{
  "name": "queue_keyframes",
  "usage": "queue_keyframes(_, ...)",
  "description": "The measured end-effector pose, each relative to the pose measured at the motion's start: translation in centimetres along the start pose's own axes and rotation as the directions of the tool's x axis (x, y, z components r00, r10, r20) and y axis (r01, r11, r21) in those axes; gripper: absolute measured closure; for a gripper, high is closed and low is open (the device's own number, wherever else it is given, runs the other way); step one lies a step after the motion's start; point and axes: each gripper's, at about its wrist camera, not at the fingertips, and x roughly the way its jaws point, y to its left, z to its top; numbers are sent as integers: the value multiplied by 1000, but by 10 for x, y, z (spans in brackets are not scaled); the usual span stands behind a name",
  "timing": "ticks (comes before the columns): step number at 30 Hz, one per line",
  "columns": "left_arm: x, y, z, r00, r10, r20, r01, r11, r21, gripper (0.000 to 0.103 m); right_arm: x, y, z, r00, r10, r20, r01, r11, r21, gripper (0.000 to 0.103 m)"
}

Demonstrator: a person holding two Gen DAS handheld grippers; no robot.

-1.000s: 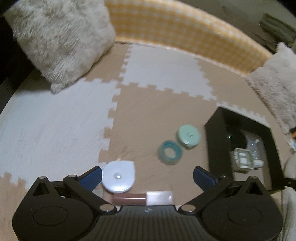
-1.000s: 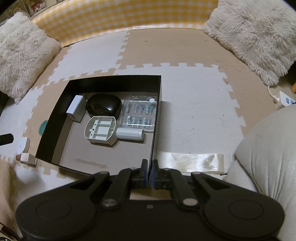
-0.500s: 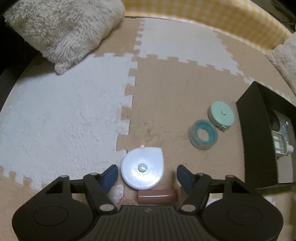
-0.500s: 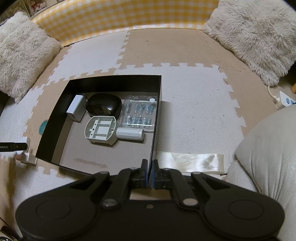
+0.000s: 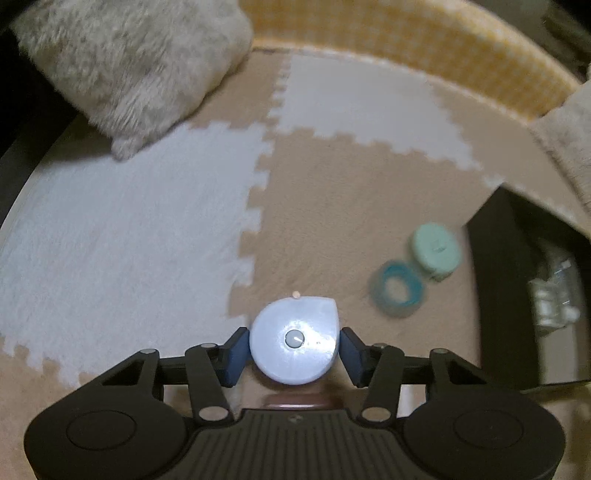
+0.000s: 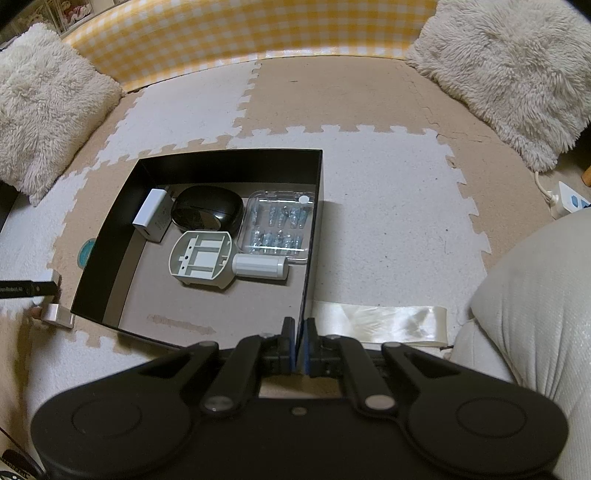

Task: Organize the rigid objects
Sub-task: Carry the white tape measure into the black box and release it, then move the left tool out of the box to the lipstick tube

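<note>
My left gripper (image 5: pixel 294 350) is shut on a pale blue round case (image 5: pixel 294 341) with a small centre button, low over the tan mat. A brown tube (image 5: pixel 291 400) lies just under it. A teal ring-shaped tape roll (image 5: pixel 397 293) and a mint round case (image 5: pixel 436 255) lie to the right. The black open box (image 6: pixel 207 168) holds a white adapter (image 6: pixel 151 214), black mouse (image 6: pixel 207 213), clear blister pack (image 6: pixel 279 227), grey plastic frame (image 6: pixel 201 260) and white cylinder (image 6: pixel 260 266). My right gripper (image 6: pixel 300 349) is shut on the box's near right corner wall.
Fluffy cream cushions (image 5: pixel 129 62) (image 6: pixel 506 74) lie at the mat's edges below a yellow checked wall (image 6: pixel 240 33). A shiny white ribbon (image 6: pixel 380 326) lies right of the box. A pale beanbag (image 6: pixel 535 314) and a power strip (image 6: pixel 567 197) sit at far right.
My left gripper moved forward and closed its fingers onto the pale blue round case. The right gripper and the box have not moved.
</note>
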Motion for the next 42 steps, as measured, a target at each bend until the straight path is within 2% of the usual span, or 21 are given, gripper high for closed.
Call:
queue_keyframes(4,-20,-21,2,995,-81,66,79,996,31,50,0,0,0,1000,-1,0,1,1000,-1,98)
queue_keyframes(7,-34,-43,0,983,-150,103,142,986,82,50,0,0,0,1000,-1,0,1,1000,-1,98)
queue_keyframes(15,-49,-112,-5,944,-290,160,242,933,265,50,1,2,-1,1000,-8,-1,8,1000,-11,98)
queue_keyframes(17,-45,-129,-8,940,-298,167,232,916,328,50,0,2,0,1000,-8,-1,8,1000,-10,98)
queue_keyframes(21,-40,-157,-17,933,-289,215,163,871,463,50,1,2,0,1000,-8,-1,8,1000,-10,98)
queue_keyframes(24,-30,-161,-17,931,-290,221,150,858,492,50,1,2,0,1000,-8,-1,8,1000,-10,98)
queue_keyframes(28,-20,-165,-19,928,-274,253,98,834,543,48,1,2,0,1000,-8,-1,8,1000,-10,98)
queue_keyframes(31,-16,-162,-19,932,-276,233,114,837,535,34,1,2,0,1000,-8,-1,8,1000,-9,98)
queue_keyframes(36,-19,-156,-21,942,-290,170,164,838,520,31,0,3,0,1000,-6,-2,6,1000,-8,98)
queue_keyframes(42,-24,-152,-26,940,-316,126,216,841,497,21,0,2,0,1000,-6,-2,6,1000,-8,98)
